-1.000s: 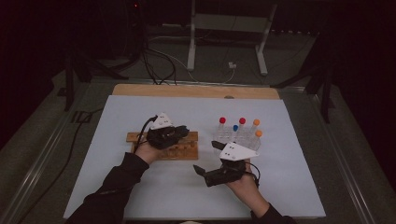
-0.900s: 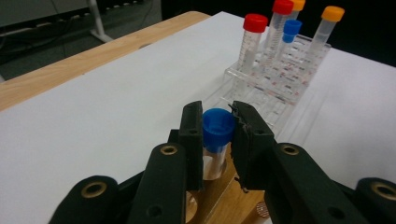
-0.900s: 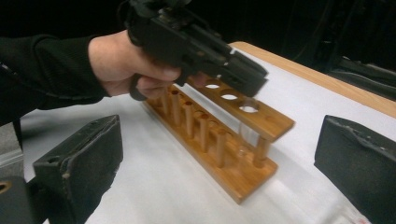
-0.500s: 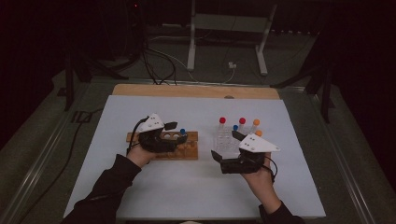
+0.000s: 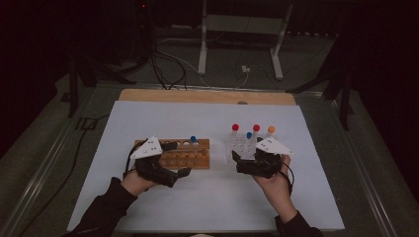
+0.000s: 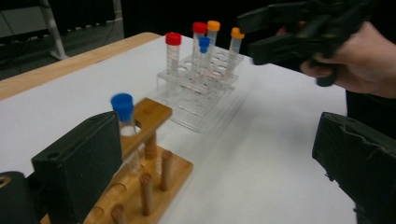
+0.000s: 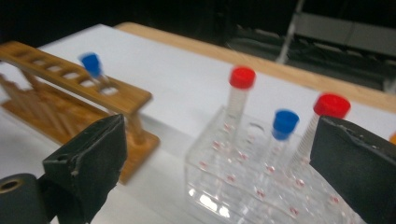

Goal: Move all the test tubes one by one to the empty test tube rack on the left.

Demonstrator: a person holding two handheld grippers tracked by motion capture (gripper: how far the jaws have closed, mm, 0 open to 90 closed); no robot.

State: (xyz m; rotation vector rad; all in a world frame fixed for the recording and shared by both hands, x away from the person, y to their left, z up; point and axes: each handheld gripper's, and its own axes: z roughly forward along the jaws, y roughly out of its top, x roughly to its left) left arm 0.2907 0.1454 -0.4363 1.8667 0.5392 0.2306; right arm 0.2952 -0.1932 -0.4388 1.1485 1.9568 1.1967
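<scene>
Since half a second ago both my hands have slid toward me, uncovering the blue-capped tube [image 5: 193, 140] standing in the wooden rack [image 5: 190, 154]. From the high view, my left claw [image 5: 174, 162] sits just before that rack and my right claw [image 5: 243, 163] beside the clear rack [image 5: 239, 143] on the desk [image 5: 212, 197]. Along my left claw, jaws gape empty; one tube stands transferred. Along my right claw, jaws likewise wide, red-capped tube [image 7: 240, 98] and others ahead: I judge several transfers remain.
</scene>
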